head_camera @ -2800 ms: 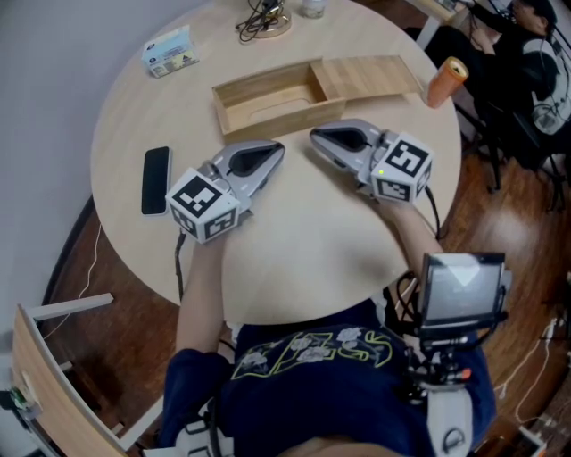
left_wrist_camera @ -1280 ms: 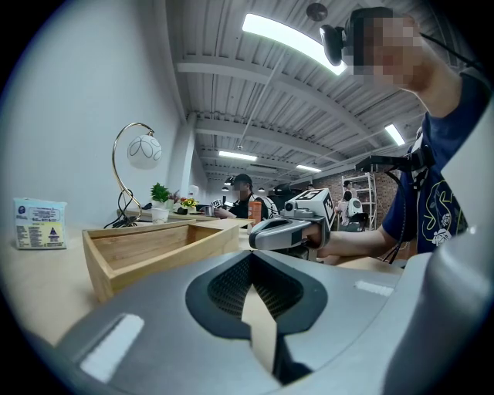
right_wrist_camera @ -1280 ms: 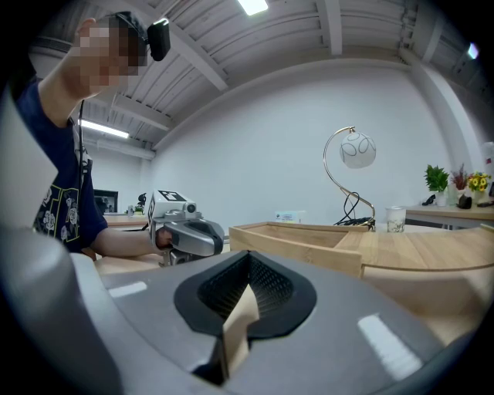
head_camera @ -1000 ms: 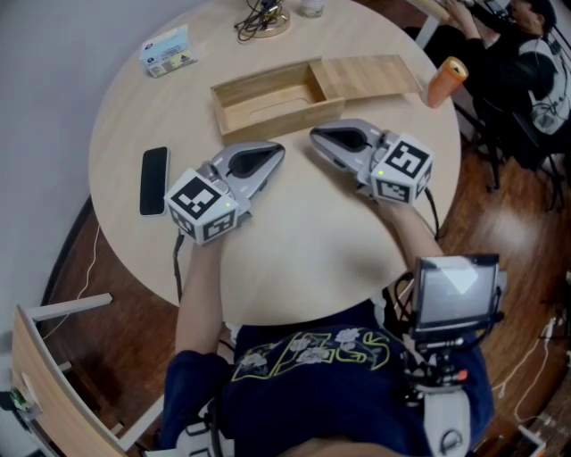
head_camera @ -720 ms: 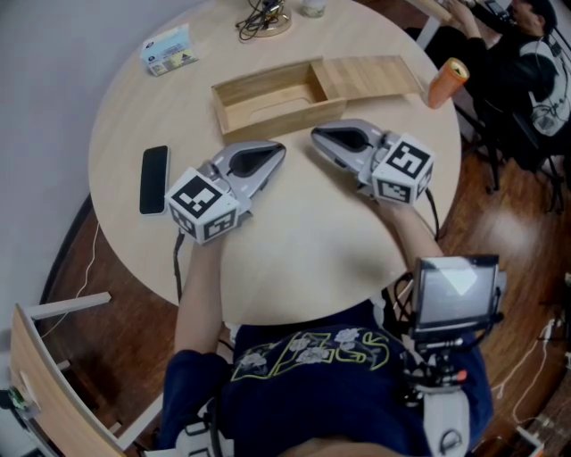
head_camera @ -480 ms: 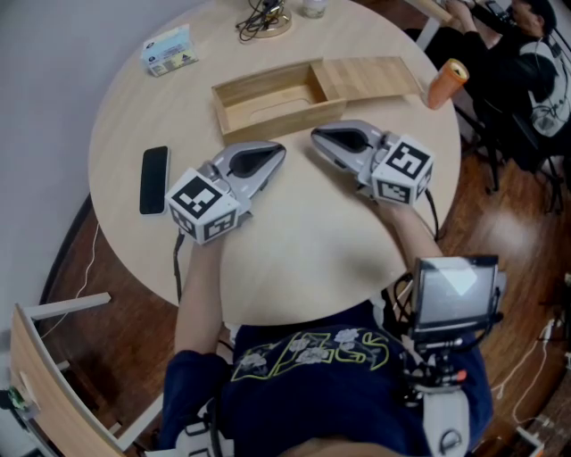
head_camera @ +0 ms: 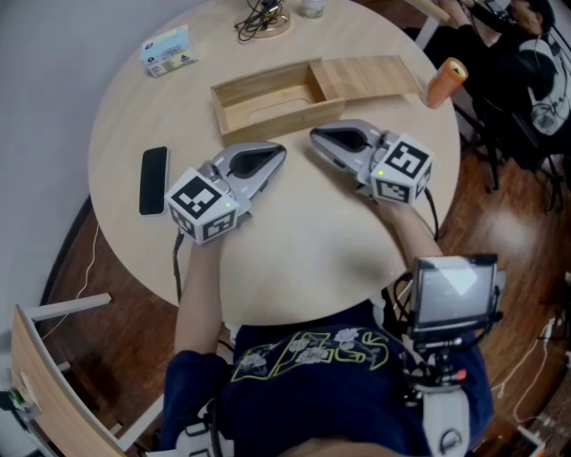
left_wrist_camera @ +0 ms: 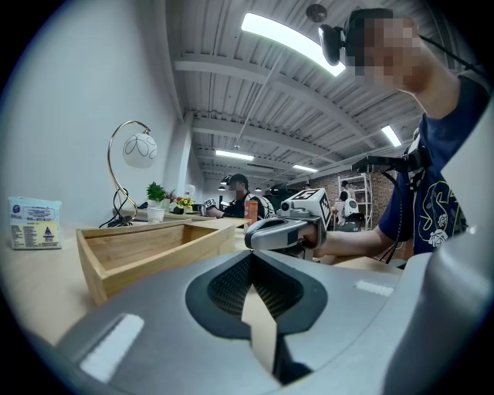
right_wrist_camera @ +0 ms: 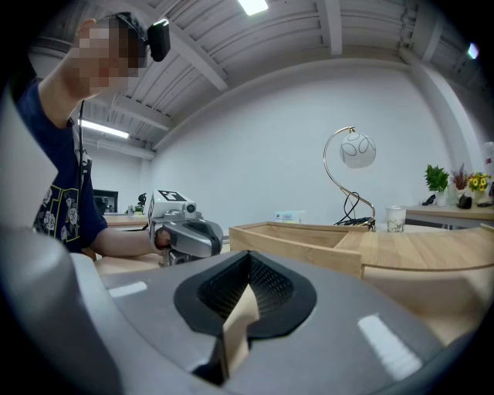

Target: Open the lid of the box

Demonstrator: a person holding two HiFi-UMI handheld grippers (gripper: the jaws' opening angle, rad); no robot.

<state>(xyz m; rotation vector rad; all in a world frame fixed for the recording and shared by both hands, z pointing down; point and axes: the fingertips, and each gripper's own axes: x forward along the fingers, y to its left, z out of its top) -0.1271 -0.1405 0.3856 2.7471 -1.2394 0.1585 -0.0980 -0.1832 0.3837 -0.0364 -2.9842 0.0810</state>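
Note:
The wooden box (head_camera: 268, 100) lies on the round table (head_camera: 294, 241), its tray uncovered on the left. Its flat lid (head_camera: 370, 76) is slid out to the right, still in line with the box. My left gripper (head_camera: 278, 152) rests on the table just in front of the box, shut and empty. My right gripper (head_camera: 315, 135) lies beside it, tip near the box's front wall, also shut on nothing. In the left gripper view the box (left_wrist_camera: 147, 251) stands left of my closed jaws. In the right gripper view the box (right_wrist_camera: 297, 235) and lid (right_wrist_camera: 417, 247) lie ahead to the right.
A black phone (head_camera: 154, 180) lies left of my left gripper. An orange can (head_camera: 446, 82) stands at the table's right edge beyond the lid. A blue-white packet (head_camera: 169, 51) and a lamp base with cables (head_camera: 265, 20) sit at the back. A person (head_camera: 526, 62) sits at far right.

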